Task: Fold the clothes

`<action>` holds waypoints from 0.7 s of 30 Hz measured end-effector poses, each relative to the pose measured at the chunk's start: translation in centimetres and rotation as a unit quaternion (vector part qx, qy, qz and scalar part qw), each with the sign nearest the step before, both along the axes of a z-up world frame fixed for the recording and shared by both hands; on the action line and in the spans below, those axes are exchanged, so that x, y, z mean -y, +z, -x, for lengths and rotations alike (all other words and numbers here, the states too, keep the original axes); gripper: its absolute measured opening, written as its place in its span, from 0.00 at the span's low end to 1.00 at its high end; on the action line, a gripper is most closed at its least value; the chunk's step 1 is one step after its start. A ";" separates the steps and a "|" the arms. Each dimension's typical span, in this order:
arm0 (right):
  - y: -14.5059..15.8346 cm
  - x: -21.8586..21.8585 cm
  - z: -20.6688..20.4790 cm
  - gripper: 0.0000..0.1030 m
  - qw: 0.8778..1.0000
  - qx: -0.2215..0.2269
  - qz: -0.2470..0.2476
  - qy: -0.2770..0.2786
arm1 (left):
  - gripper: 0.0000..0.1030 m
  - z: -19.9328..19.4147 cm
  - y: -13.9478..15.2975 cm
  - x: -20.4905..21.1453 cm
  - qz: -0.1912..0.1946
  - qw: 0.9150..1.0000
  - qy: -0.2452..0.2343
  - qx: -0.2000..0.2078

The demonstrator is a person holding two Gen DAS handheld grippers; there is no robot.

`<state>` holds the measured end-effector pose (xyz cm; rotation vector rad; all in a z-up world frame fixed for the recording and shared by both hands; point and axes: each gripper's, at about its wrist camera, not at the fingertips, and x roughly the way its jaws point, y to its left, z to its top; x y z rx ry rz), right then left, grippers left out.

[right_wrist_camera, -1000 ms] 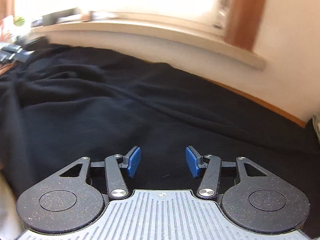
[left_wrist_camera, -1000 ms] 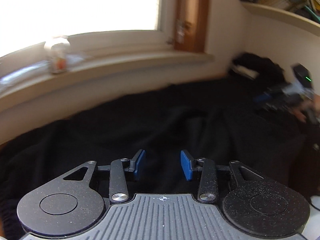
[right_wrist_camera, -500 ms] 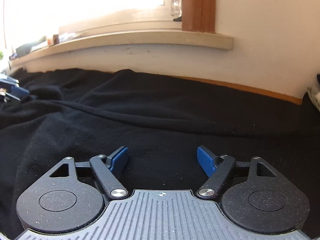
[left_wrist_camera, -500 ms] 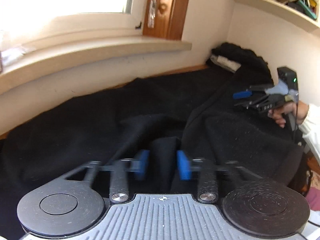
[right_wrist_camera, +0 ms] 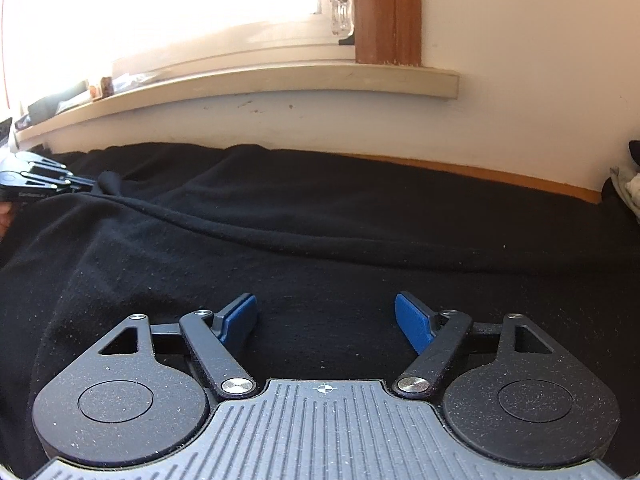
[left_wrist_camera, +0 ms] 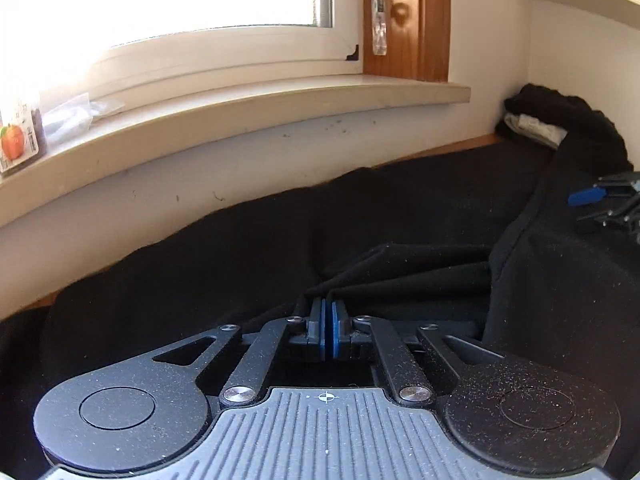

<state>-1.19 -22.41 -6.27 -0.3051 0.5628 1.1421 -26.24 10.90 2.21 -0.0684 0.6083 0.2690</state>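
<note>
Black knit garment [left_wrist_camera: 400,220], rumpled | left gripper [left_wrist_camera: 328,320] jaws pinching its fold | right gripper [right_wrist_camera: 325,316] jaws spread

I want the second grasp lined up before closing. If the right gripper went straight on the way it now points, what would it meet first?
Most likely the black garment itself: the right gripper stands open, angled down at flat cloth, with a raised fold beyond it. Depth is unclear.

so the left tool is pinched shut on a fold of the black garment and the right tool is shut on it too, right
Not quite. The left tool is pinched shut on a fold of the black garment, but the right tool is open: the right wrist view shows its blue pads wide apart with the cloth lying flat between them.
</note>
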 end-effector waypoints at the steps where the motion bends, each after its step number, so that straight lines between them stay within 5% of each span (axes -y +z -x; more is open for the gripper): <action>1: 0.0 0.0 -0.1 0.74 1.000 -0.002 -0.001 0.000 | 0.06 0.2 0.2 0.1 0.001 1.000 0.002 0.004; 4: 0.0 0.1 -0.2 0.74 1.000 -0.007 -0.005 -0.001 | 0.17 0.9 1.0 0.4 0.006 1.000 0.009 0.018; 6: 0.0 0.2 -0.2 0.74 1.000 -0.007 -0.005 -0.001 | 0.40 1.4 2.0 1.1 0.004 1.000 0.013 0.028; 8: 0.1 0.1 -0.2 0.74 1.000 -0.006 -0.004 -0.001 | 0.52 2.1 3.1 1.8 -0.003 0.999 0.016 0.043; 13: 0.1 0.1 -0.2 0.74 1.000 -0.009 -0.007 -0.003 | 0.52 2.6 4.7 4.0 0.019 0.998 -0.014 0.065; 18: 0.1 0.0 0.0 0.74 1.000 -0.005 -0.003 -0.004 | 0.52 0.0 3.3 6.7 0.004 0.998 -0.066 0.020; 20: 0.2 0.1 0.0 0.74 1.000 -0.006 -0.004 -0.004 | 0.44 -1.2 2.3 7.2 -0.006 0.997 -0.078 0.002; 21: 0.2 0.1 0.0 0.74 1.000 -0.007 -0.004 -0.004 | 0.02 -1.5 2.0 7.2 -0.005 0.996 -0.084 0.003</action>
